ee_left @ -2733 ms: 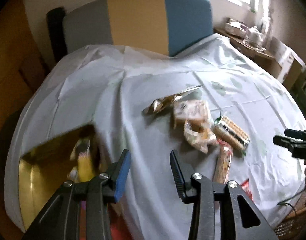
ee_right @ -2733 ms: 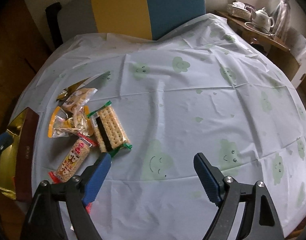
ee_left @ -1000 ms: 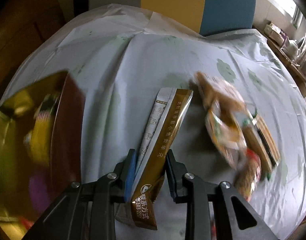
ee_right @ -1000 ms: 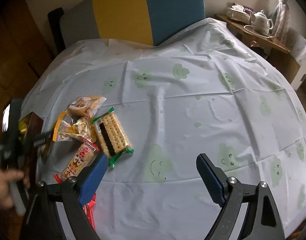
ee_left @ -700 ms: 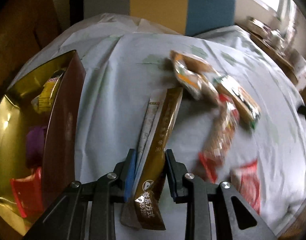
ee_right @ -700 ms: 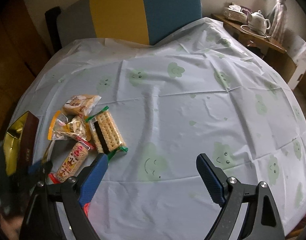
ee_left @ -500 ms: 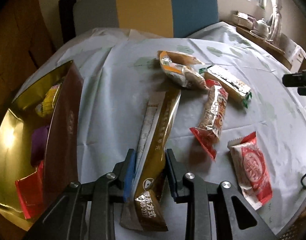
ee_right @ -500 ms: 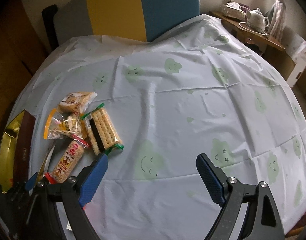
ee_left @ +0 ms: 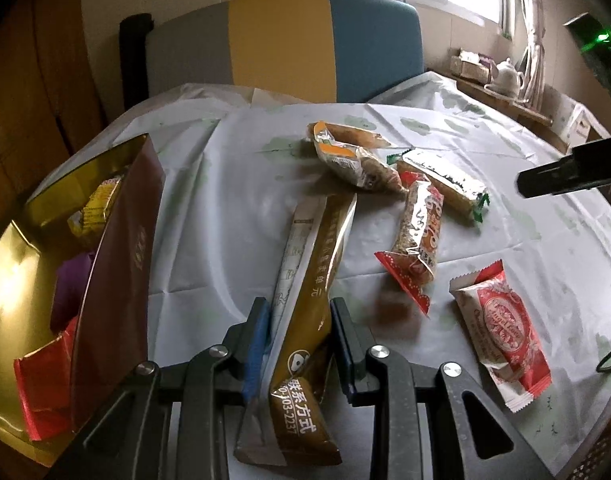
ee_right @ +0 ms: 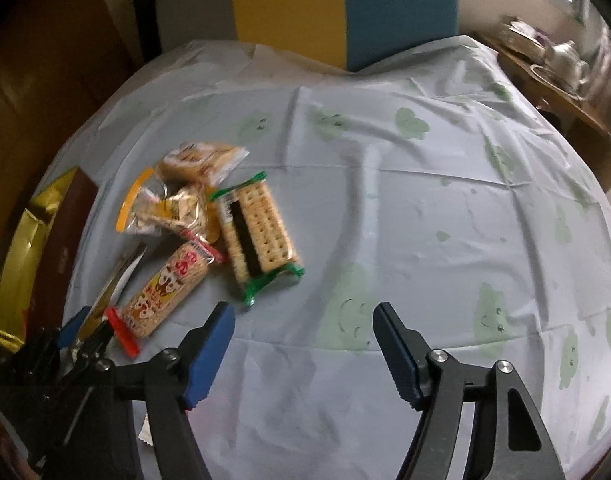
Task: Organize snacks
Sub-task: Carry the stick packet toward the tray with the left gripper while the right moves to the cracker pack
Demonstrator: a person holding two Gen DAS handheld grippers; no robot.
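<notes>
Your left gripper (ee_left: pixel 299 332) pinches a long gold-brown sachet (ee_left: pixel 317 280) near its lower end, pads pressed on both faces; the free upper end reaches toward the snack pile. Your right gripper (ee_right: pixel 303 344) holds nothing: its jaws are closing over bare tablecloth (ee_right: pixel 425 200), with no packet between them.

The gold-lined box (ee_left: pixel 9 280) stands open at the table's left edge, its maroon wall (ee_left: pixel 121 264) nearest the sachet. Inside lie a yellow packet (ee_left: pixel 95 206), a purple item (ee_left: pixel 71 288) and a red wrapper (ee_left: pixel 45 384).

Risks, as judged from this view. The sachet is gripped at one end only, so its long free end may droop and catch on the maroon wall as you carry it across; lift before you traverse. The foil is slick and could slide out of the pads if you swing quickly. The box sits close to the table's edge, and a push on its wall could shift it outward.

Still on the cloth: a cracker pack (ee_right: pixel 257 236), a peanut-style bar (ee_left: pixel 419 236), an orange-trimmed bag (ee_left: pixel 353 164) and a red-and-white wafer packet (ee_left: pixel 501 328), the last near the table's front edge.

Open room lies to the right, where the cloth is bare across the far side; between sachet and box the strip of cloth is also unobstructed.
</notes>
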